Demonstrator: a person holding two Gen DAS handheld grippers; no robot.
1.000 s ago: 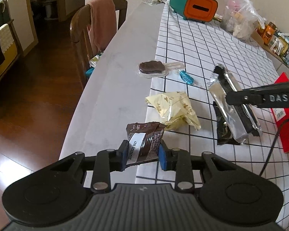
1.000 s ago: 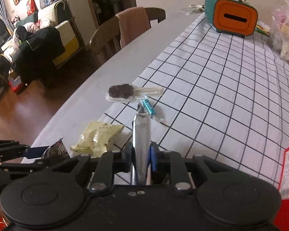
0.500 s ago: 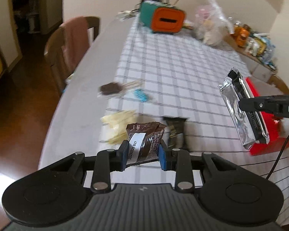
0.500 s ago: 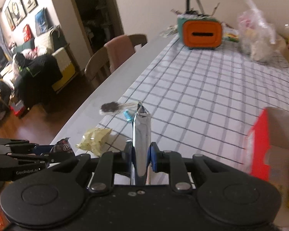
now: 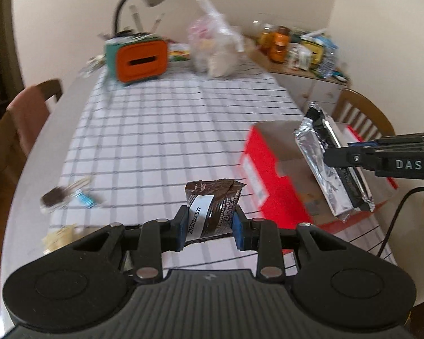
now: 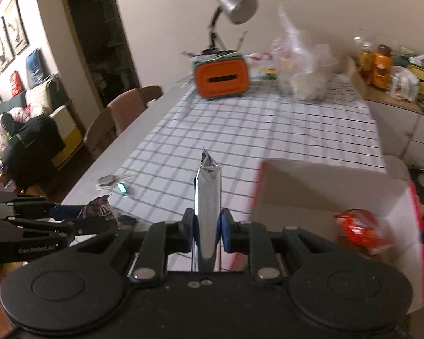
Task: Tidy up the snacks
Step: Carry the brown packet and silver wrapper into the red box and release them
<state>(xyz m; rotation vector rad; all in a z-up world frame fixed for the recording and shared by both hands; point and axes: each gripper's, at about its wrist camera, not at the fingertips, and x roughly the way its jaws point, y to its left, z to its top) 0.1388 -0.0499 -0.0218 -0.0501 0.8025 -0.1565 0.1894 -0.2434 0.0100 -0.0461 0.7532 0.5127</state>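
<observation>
**Kid:** Brown and crinkly! What is the left gripper [image 5: 209, 224] holding?

**Helper:** A small brown snack pack [image 5: 212, 204]. The jaws are clamped on its sides, low in the middle of the left view. It hangs in the air above the worktop [image 5: 161, 130].

**Kid:** And the shiny one?

**Helper:** That is a silver snack bag [image 6: 207, 197]. The right gripper [image 6: 207, 233] has its jaws squeezed tight on it, and we see it edge-on, standing up in the middle of the right view. In the left view it is at the right of the frame, over the red box [image 5: 271, 166].

**Kid:** What is in the box?

**Helper:** One red snack [image 6: 359, 231] lies inside, low on the right of the right view. It is blurry, so I cannot say more.

**Kid:** What step is this?

**Helper:** I think it is the carrying step. Both snacks are heading for the box.

**Kid:** What comes next?

**Helper:** Each gripper needs to get over the open top, go down a bit, then let its jaws open. Other snacks lie at the left edge of the checked cloth, like a dark treat [image 5: 55, 195] and a little blue wrapper [image 5: 84, 197]. They wait for later.
</observation>
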